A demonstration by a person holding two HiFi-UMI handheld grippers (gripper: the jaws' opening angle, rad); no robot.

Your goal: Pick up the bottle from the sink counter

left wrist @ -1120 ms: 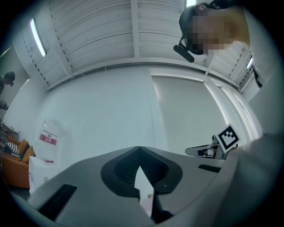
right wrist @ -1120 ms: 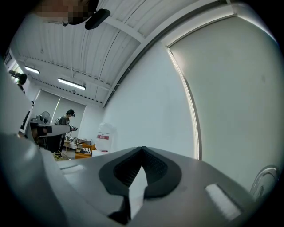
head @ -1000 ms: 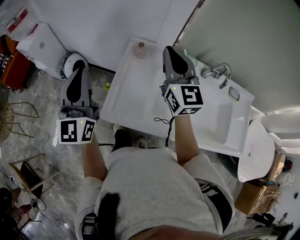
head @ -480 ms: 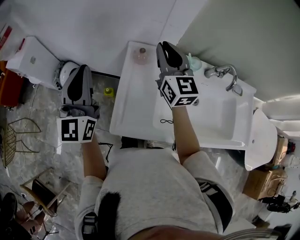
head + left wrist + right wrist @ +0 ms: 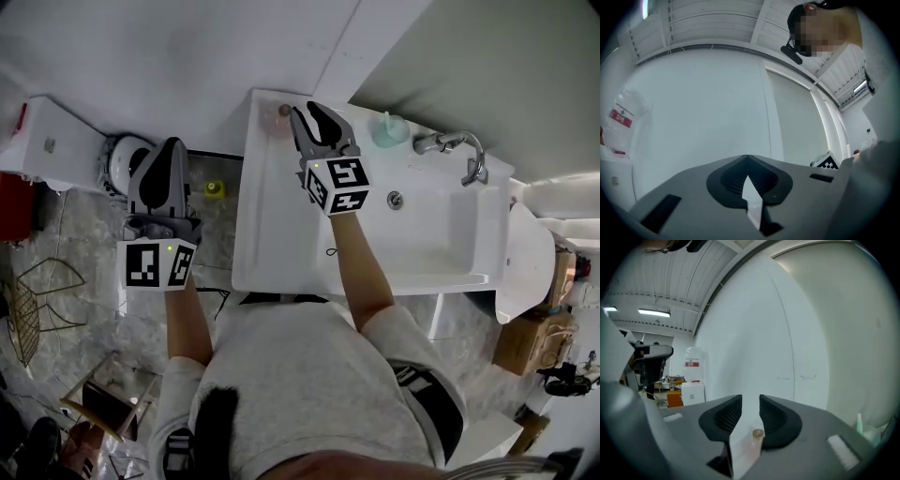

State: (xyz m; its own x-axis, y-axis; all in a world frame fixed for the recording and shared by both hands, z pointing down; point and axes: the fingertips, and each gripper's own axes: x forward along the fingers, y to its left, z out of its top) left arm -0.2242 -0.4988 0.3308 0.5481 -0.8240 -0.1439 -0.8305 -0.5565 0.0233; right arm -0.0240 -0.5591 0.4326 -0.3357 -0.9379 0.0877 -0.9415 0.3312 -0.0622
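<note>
So, the little pinkish bottle (image 5: pixel 284 111) stands upright in the back left corner of the white desk (image 5: pixel 272 211), right up by the wall (image 5: pixel 187 56). The right hand-held gripper (image 5: pixel 305 110) is stretched out over the desk toward that corner, pointing roughly level, with its tips just beside the bottle. From the head view the bottle sits just off the left fingertip, and I can't tell there if it's actually inside the gap. The right gripper view is easier to read. The jaws are apart and have just been opening, and the bottle (image 5: pixel 757 441) with its round brownish cap shows low in the slot between the two dark ribbed pads (image 5: pixel 725 416). Neither pad is pressing on it as far as I can see, so nothing's gripped.

The left hand-held gripper (image 5: pixel 171 143) is off to the side of the desk, hanging over the grey marbled floor (image 5: pixel 84 253), well apart from the bottle. Its own view shows the jaws together with the tips meeting, nothing in between, and plain white wall ahead.

Other stuff on the desk: the sink basin (image 5: pixel 441 234) takes up the right part, with a chrome faucet (image 5: pixel 455 150) at the back. A pale green cup (image 5: pixel 389 131) sits just left of the faucet. There's also a small yellow thing (image 5: pixel 214 187) on the floor between the left hand-held gripper and the desk edge.
</note>
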